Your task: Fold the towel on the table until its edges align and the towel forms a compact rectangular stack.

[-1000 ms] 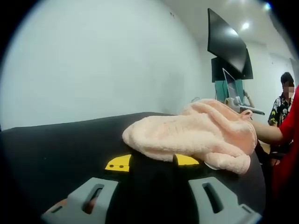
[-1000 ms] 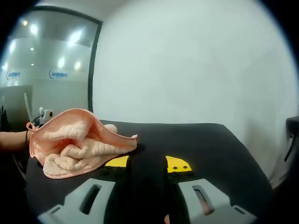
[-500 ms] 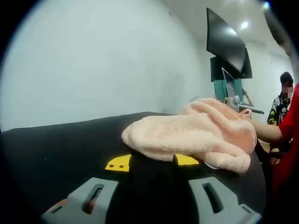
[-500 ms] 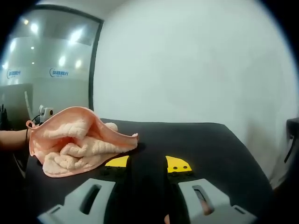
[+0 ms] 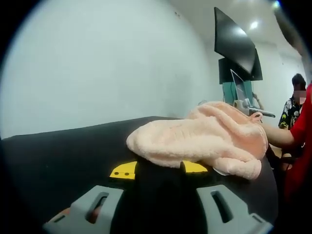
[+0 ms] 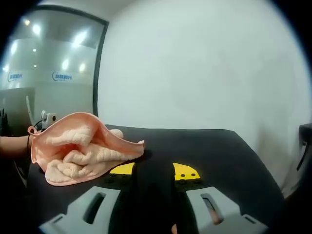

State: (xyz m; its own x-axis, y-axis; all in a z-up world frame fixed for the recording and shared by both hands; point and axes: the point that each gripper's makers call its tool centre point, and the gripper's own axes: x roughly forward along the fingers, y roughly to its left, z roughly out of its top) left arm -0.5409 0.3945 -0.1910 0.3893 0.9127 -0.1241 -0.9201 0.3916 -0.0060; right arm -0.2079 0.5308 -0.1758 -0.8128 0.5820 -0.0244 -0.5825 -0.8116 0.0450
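A crumpled peach-pink towel (image 5: pixel 200 139) lies in a heap on the black table (image 5: pixel 63 156), ahead and to the right of my left gripper (image 5: pixel 161 207). That gripper's grey jaws stand wide apart, open, with nothing between them. In the right gripper view the same towel (image 6: pixel 80 146) sits ahead and to the left, one flap raised. My right gripper (image 6: pixel 151 207) is open too, low over the table (image 6: pixel 219 151), short of the towel. A person's forearm (image 5: pixel 280 139) reaches to the towel's far side.
Two yellow marks (image 5: pixel 124 170) (image 5: pixel 195 167) lie on the table just past the left jaws, partly under the towel's edge. The same kind of marks (image 6: pixel 184 171) show ahead of the right jaws. A white wall (image 6: pixel 195 63) stands behind the table. Another person (image 5: pixel 292 109) and a dark screen (image 5: pixel 234 41) are further off.
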